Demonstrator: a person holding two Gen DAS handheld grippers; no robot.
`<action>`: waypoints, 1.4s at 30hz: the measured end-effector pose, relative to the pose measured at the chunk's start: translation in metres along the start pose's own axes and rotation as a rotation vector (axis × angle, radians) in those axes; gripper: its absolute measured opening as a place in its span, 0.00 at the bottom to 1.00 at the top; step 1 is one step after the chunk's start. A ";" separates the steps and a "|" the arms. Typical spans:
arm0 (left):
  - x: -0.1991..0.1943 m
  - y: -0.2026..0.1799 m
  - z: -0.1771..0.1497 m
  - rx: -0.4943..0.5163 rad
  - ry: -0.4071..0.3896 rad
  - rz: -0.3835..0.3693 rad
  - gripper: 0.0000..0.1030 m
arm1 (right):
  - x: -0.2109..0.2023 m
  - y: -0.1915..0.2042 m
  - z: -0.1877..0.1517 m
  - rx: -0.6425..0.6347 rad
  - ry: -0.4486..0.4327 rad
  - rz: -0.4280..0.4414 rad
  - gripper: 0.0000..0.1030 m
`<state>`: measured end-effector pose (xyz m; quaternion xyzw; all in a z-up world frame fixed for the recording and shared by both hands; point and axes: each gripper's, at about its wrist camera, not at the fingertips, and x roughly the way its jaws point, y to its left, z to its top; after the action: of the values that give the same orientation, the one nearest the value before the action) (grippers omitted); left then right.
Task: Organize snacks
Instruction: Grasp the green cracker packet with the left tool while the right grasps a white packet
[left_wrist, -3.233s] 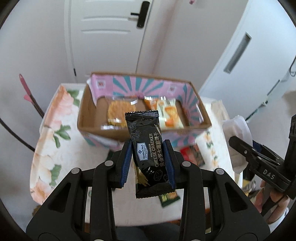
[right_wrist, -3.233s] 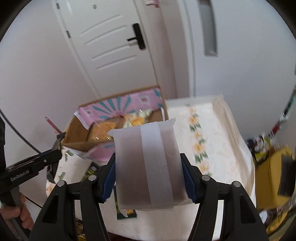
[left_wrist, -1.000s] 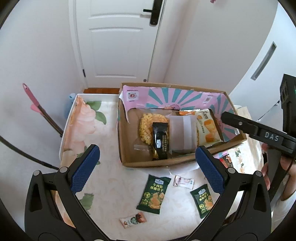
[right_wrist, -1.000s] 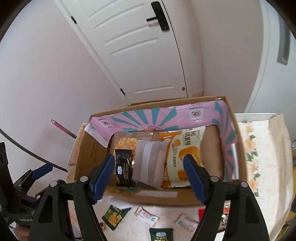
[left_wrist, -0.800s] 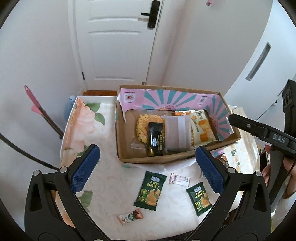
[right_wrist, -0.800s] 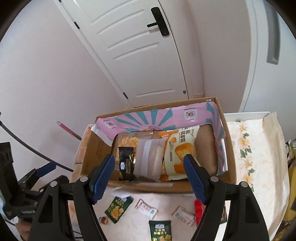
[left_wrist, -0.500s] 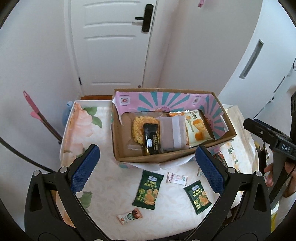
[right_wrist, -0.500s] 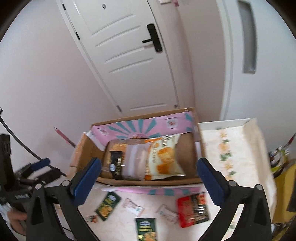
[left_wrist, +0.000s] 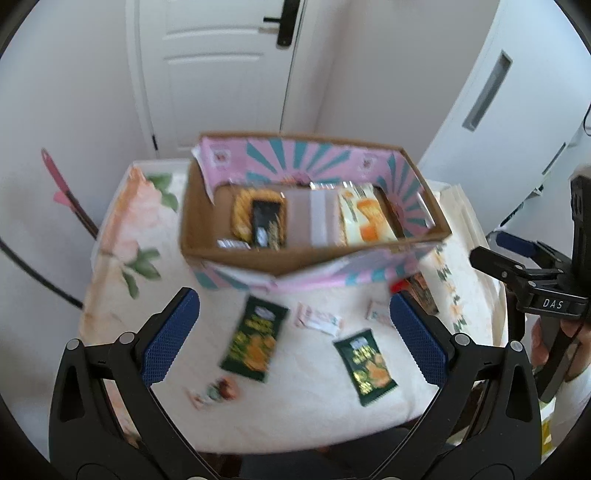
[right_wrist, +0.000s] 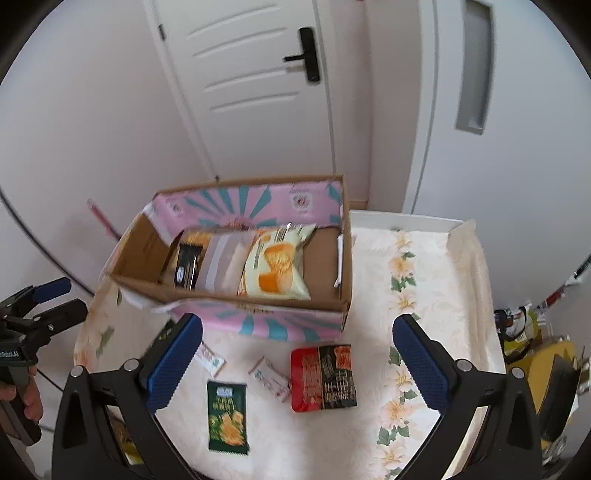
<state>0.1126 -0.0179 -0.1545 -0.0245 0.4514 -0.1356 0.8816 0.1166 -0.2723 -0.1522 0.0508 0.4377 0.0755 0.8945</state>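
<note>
A cardboard box (left_wrist: 314, 264) with pink and teal sides sits on the floral table; it also shows in the right wrist view (right_wrist: 236, 295). Inside lie a black cracker packet (left_wrist: 267, 225), a frosted pouch (left_wrist: 314, 218) and a yellow bread pack (right_wrist: 275, 262). In front of the box lie a large green packet (left_wrist: 255, 338), a small green packet (right_wrist: 226, 419), a red and black packet (right_wrist: 323, 376) and small white sachets (right_wrist: 271, 376). My left gripper (left_wrist: 293, 336) is open and empty above the front snacks. My right gripper (right_wrist: 297, 360) is open and empty over the red packet.
A white door (right_wrist: 255, 85) stands behind the table. The table's right half (right_wrist: 436, 280) carries only the floral cloth. A pink-handled stick (left_wrist: 68, 192) leans at the left. A yellow item (right_wrist: 546, 373) sits on the floor at the right.
Both grippers dropped their packets into the box, opened, and drew back. Over the last second both views have pulled lower and nearer the table's front, toward the loose snacks.
</note>
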 end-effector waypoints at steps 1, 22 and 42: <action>0.004 -0.007 -0.007 -0.013 0.013 0.002 1.00 | 0.001 0.000 -0.002 -0.018 0.005 0.013 1.00; 0.092 -0.090 -0.119 -0.219 0.061 0.164 0.91 | 0.076 0.007 -0.059 -0.517 0.149 0.274 0.72; 0.125 -0.105 -0.121 -0.151 0.063 0.290 0.65 | 0.126 0.034 -0.083 -0.741 0.219 0.351 0.33</action>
<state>0.0620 -0.1424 -0.3075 -0.0212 0.4865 0.0265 0.8730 0.1244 -0.2145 -0.2957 -0.2087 0.4582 0.3840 0.7740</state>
